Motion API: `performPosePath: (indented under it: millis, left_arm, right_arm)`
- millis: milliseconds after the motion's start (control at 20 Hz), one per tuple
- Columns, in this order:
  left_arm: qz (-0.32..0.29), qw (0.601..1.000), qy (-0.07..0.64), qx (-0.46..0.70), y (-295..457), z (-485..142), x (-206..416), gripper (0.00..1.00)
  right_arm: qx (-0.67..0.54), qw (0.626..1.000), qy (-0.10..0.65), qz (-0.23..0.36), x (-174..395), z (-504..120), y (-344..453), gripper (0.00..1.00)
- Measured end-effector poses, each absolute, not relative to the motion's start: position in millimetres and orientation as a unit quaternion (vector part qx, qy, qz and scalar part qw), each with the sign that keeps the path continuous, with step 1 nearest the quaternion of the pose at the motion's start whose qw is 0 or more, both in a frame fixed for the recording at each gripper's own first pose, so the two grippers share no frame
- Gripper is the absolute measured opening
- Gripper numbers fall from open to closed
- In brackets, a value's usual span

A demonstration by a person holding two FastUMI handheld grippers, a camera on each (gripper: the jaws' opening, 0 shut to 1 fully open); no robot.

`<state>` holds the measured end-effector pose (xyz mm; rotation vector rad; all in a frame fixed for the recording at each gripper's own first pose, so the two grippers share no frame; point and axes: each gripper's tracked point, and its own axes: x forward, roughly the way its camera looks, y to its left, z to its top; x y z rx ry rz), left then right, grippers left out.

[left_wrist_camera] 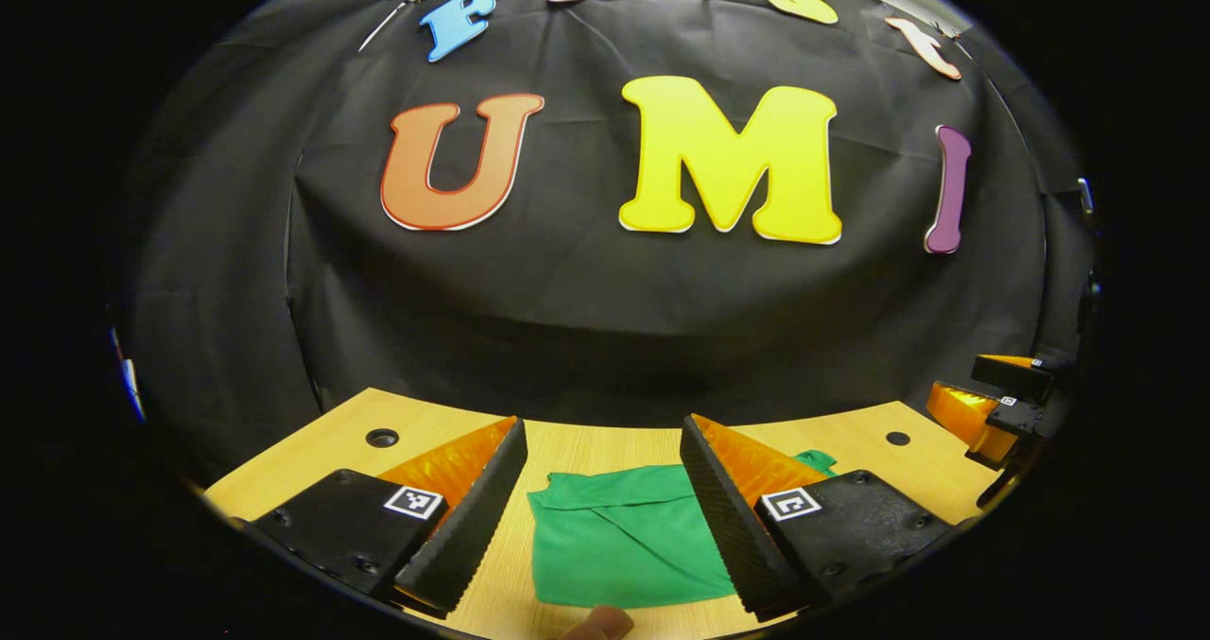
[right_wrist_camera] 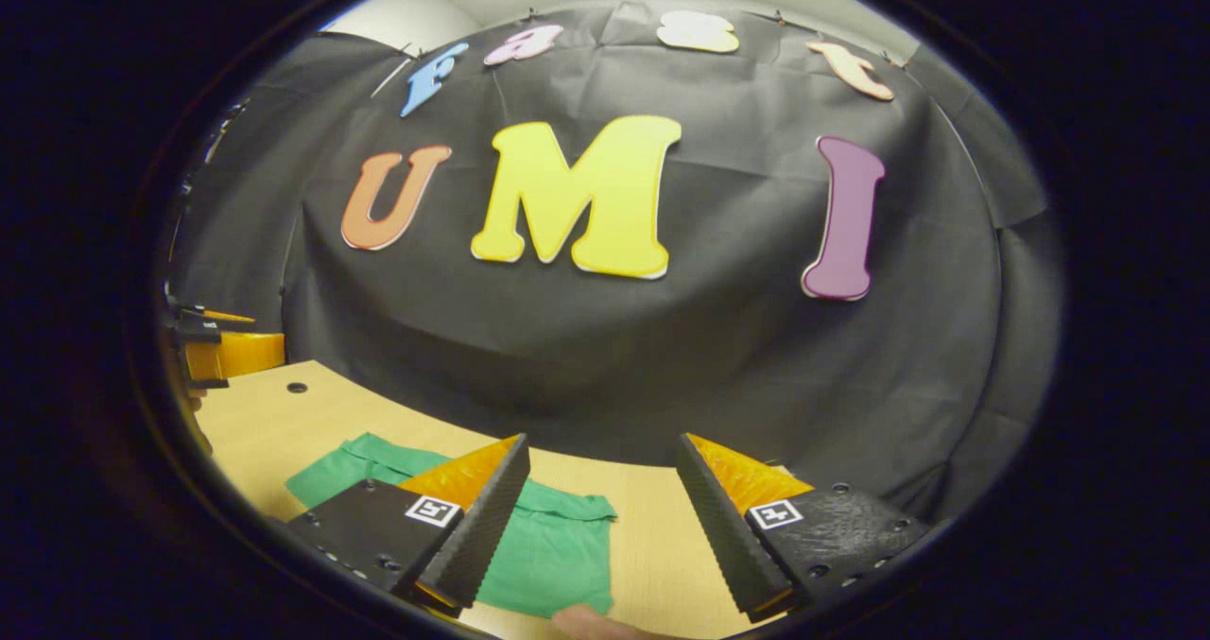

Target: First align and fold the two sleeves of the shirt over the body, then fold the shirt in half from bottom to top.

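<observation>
The green shirt (left_wrist_camera: 619,536) lies folded small on the tabletop (left_wrist_camera: 586,441). Our left tongs (left_wrist_camera: 605,527) hang right over it, spread wide, holding nothing. Our right tongs (right_wrist_camera: 600,536) are spread too, with the shirt off to their left.

place: recording booth | evidence: black cloth wall (left_wrist_camera: 586,319); wooden table (left_wrist_camera: 605,446) with drilled holes

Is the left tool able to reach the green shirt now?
Probably yes: the left tool is open, and the green shirt lies flat on the table between its fingers, with nothing in front of it.
</observation>
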<state>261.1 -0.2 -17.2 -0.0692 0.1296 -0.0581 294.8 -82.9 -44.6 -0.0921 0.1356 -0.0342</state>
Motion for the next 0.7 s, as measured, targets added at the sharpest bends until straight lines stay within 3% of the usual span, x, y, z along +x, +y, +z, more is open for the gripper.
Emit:
performPosePath:
  millis: [350,550,700]
  left_arm:
    - [-0.004,1.0,0.013,0.02,-21,46,137,1.0]
    - [-0.016,1.0,0.022,0.014,-46,35,68,1.0]
    - [-0.023,0.999,0.028,0.028,-59,22,29,1.0]
  right_arm:
    - [-0.031,0.999,-0.011,-0.014,159,32,-96,0.95]
    - [-0.028,0.998,-0.048,-0.001,86,52,-88,0.95]
    - [-0.031,0.999,-0.025,0.019,41,35,-77,0.95]
